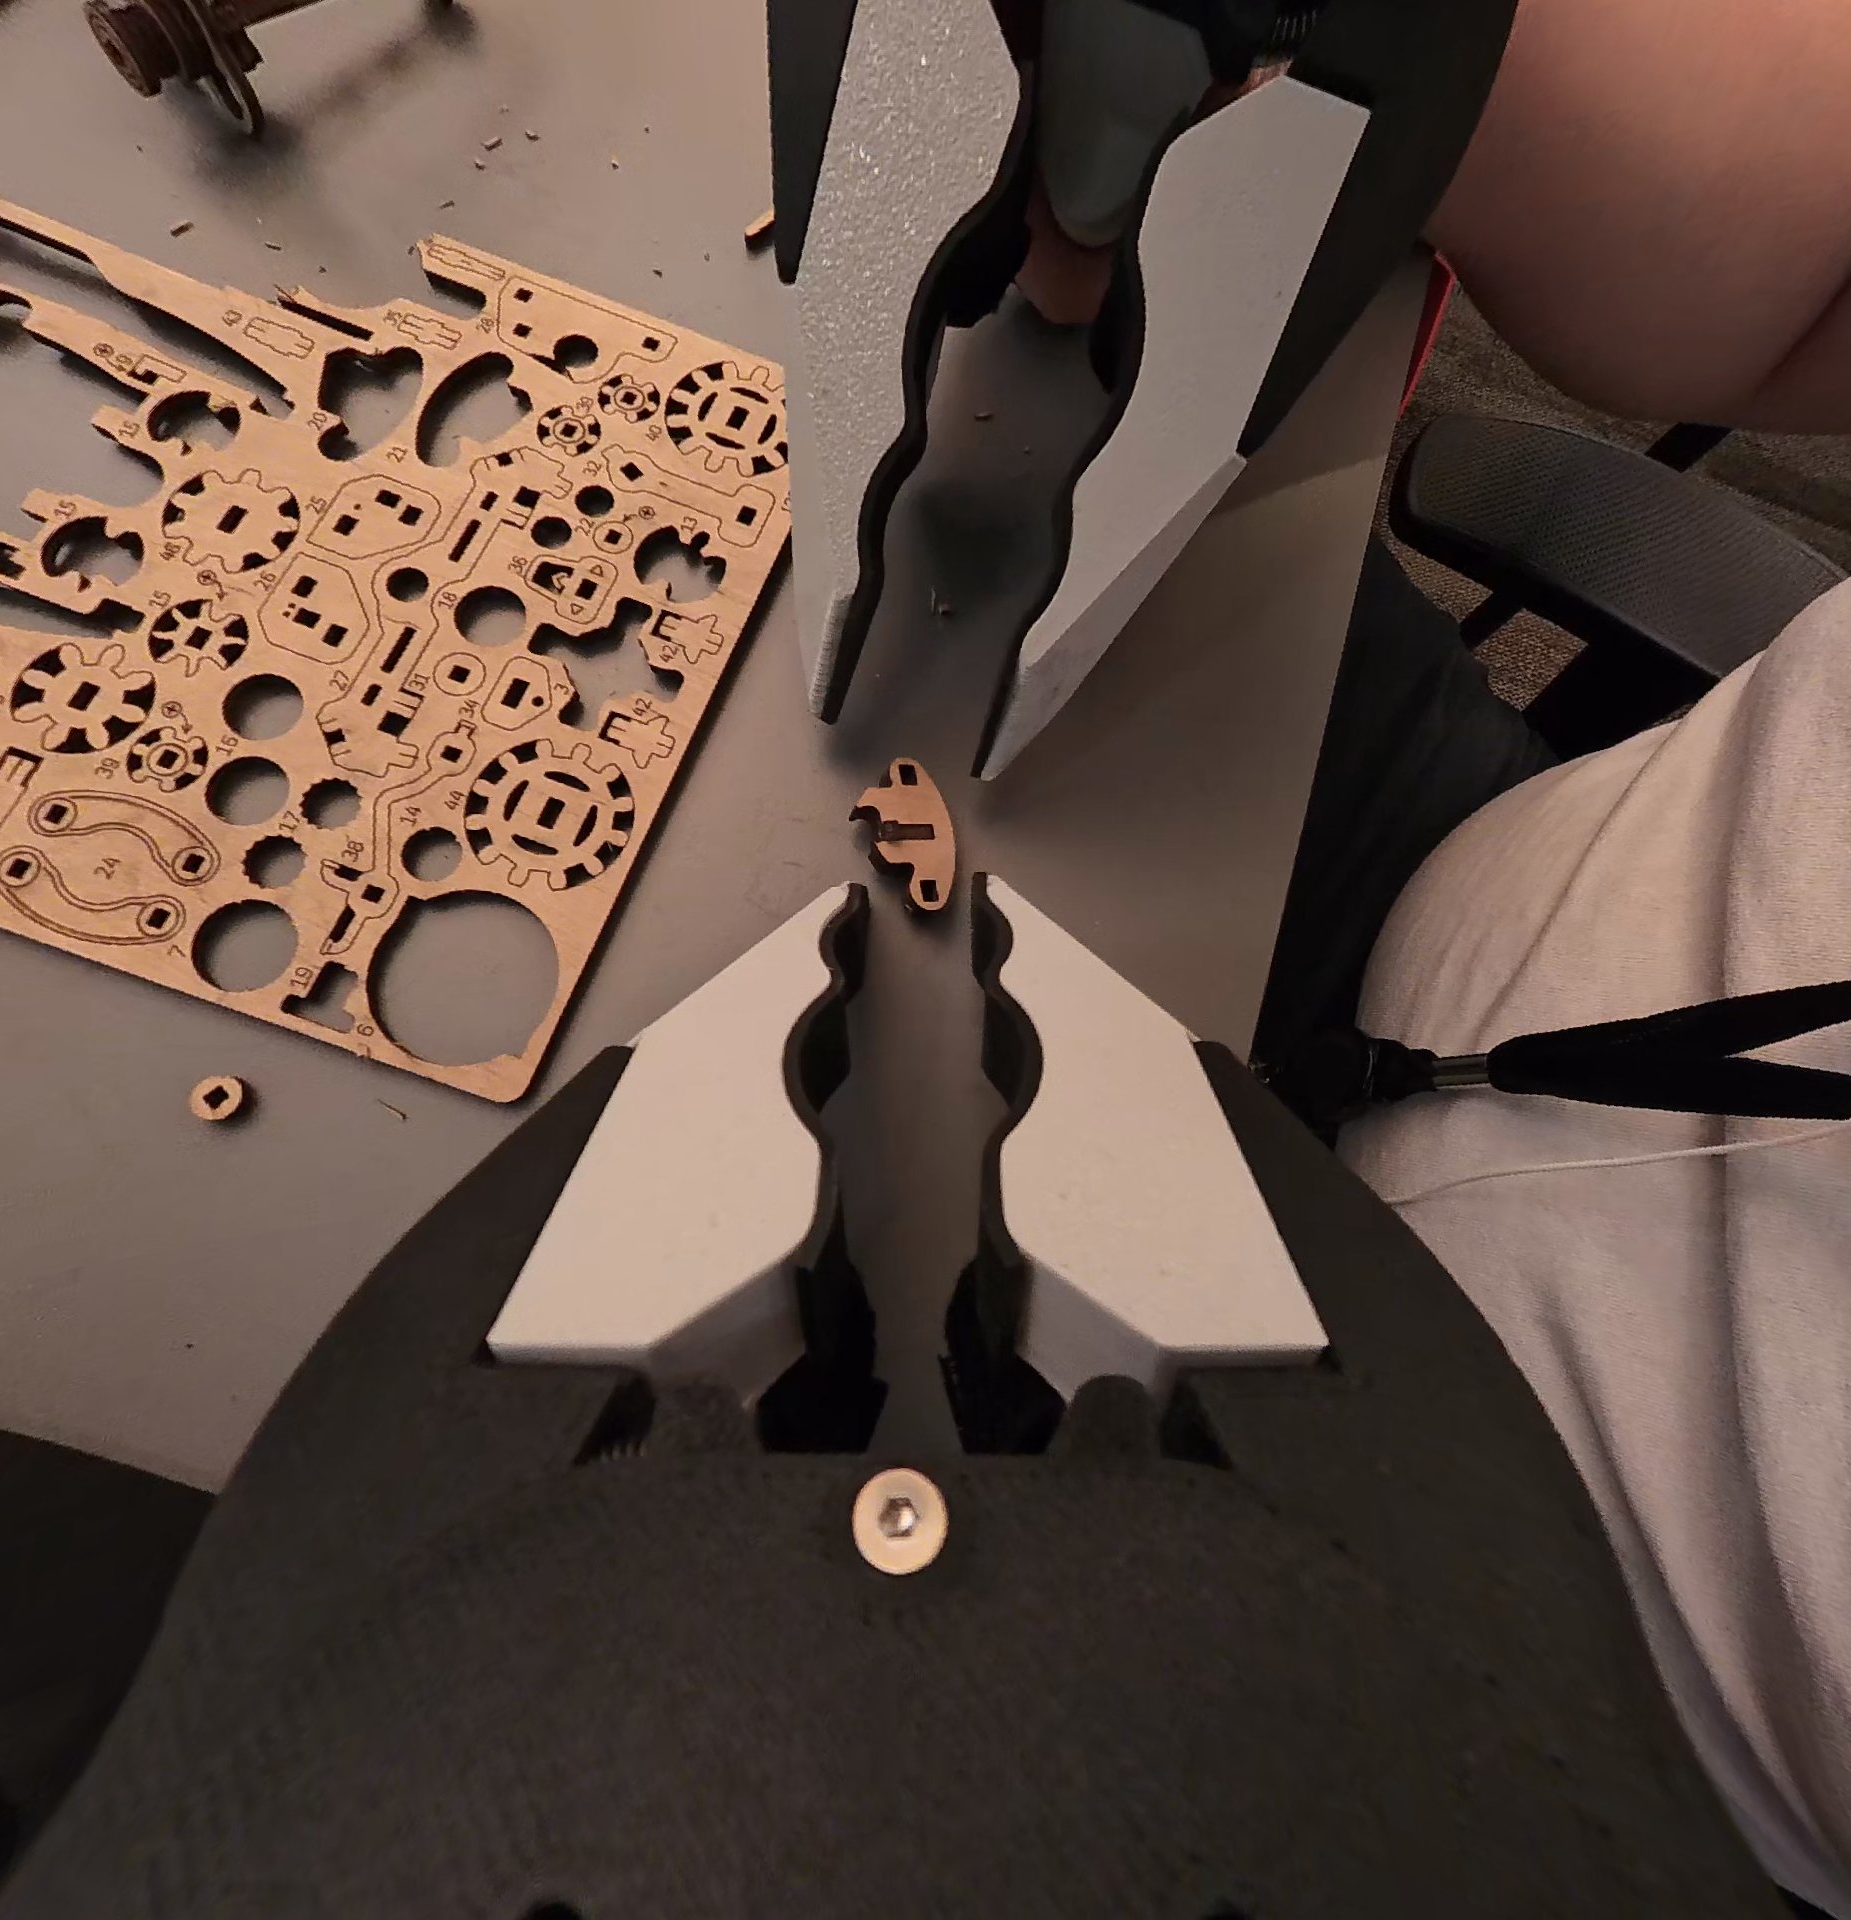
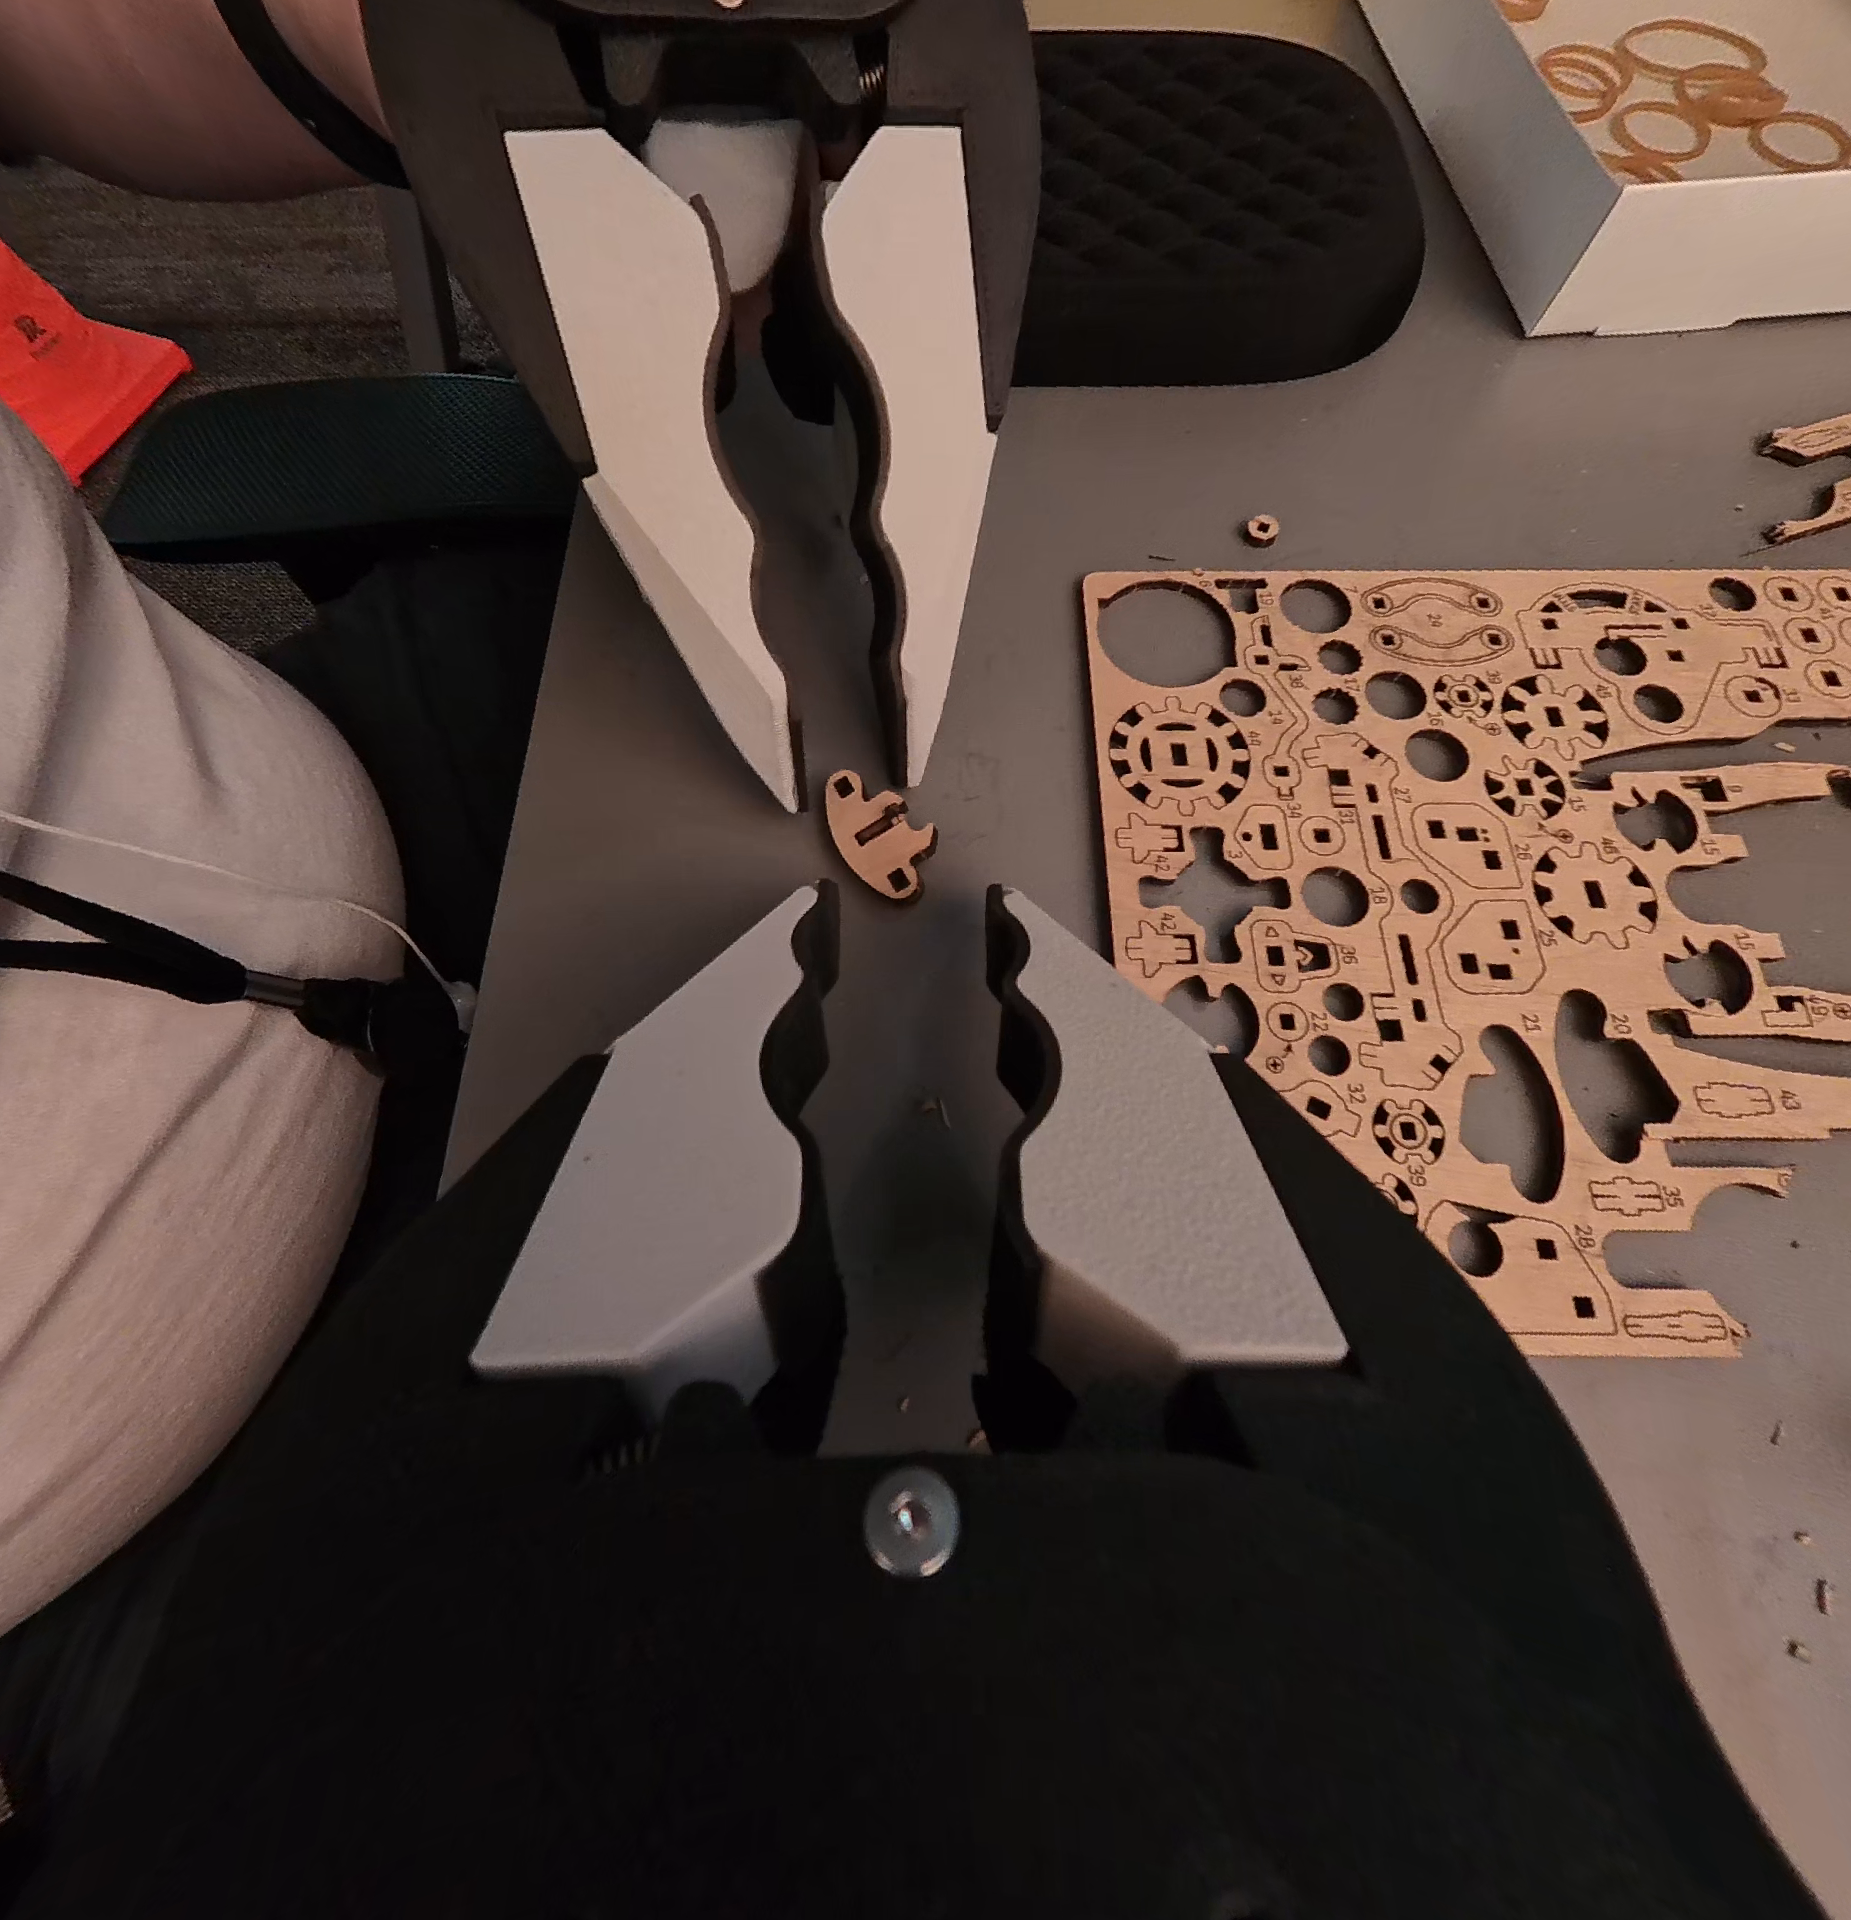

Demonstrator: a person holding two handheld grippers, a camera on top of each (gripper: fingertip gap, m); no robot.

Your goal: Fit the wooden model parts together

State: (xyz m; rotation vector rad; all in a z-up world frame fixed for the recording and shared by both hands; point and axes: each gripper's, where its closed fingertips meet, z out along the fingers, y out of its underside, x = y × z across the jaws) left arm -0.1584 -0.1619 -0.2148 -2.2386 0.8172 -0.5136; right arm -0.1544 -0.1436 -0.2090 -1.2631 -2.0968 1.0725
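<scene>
A small oval wooden part (image 1: 905, 831) with notches and slots lies flat on the grey table (image 1: 121, 1247), between the tips of both grippers. My left gripper (image 1: 916, 888) is open, and the part's near end sits just inside its fingertip gap. My right gripper (image 1: 905, 743) comes in from the opposite side, open, with its tips just short of the part. In the right wrist view the part (image 2: 879, 842) lies between my right gripper (image 2: 907, 891) and the left gripper (image 2: 853, 795). Neither grips it.
A laser-cut wooden parts sheet (image 1: 110, 868) lies beside the grippers, also in the right wrist view (image 2: 1409, 821). A small washer (image 1: 221, 1093) sits near it. A partly built model (image 1: 173, 42) and a white box of rings (image 2: 1648, 156) stand farther off. A person's torso (image 2: 121, 1039) is at the table edge. Less than 4 cm separates the two grippers' tips.
</scene>
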